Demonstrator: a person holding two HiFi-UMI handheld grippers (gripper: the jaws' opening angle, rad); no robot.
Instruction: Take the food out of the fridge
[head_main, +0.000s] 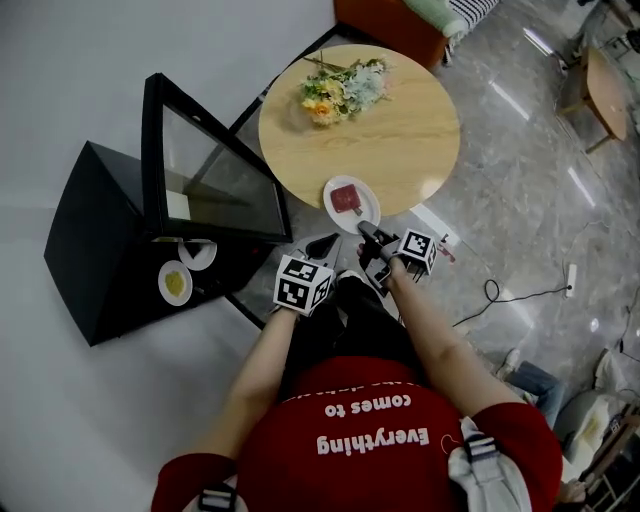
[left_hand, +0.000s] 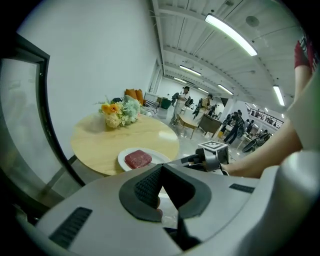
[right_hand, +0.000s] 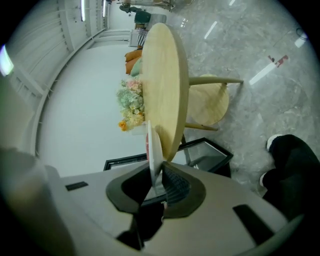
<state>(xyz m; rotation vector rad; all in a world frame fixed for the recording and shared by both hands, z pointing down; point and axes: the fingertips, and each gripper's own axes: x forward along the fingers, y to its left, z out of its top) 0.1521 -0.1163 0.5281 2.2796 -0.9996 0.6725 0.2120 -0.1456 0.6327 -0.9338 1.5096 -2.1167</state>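
White plate (head_main: 336, 211), rim pinched in right tongs (head_main: 366, 230)

**Bright, even light; strong fisheye warp**

Ceiling strip lights (left_hand: 230, 32) fill the hall with even white light, and shadows are faint and soft. The glossy floor (head_main: 520, 150) carries white streaks of glare. Both gripper views bend hard at the edges and go black in the corners. Close to the lens, the right gripper (right_hand: 155, 176) and plate (right_hand: 152, 145) look soft. The head view is fairly sharp.
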